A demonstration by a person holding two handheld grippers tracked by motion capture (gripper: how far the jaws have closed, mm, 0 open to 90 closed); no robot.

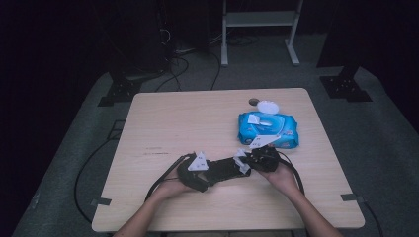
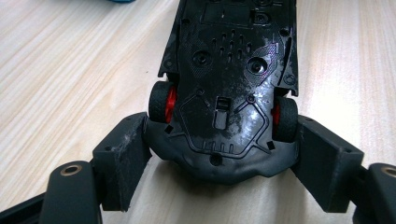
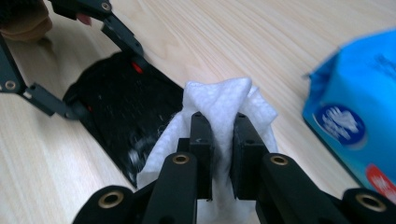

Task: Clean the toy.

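Here left tongs [image 2: 219, 154] clamp the toy car [image 2: 229, 70], right tongs [image 3: 219, 135] pinch a wipe [image 3: 224, 100]; pack [image 3: 359, 116] print unreadable.

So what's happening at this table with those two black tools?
A person holds a gripper in each hand. The left gripper clamps a black toy car turned belly up, its red-hubbed wheels between the jaws. The right gripper pinches a white wet wipe against the car's underside, apparently cleaning it. A blue wipes pack lies flap open on the wooden table.
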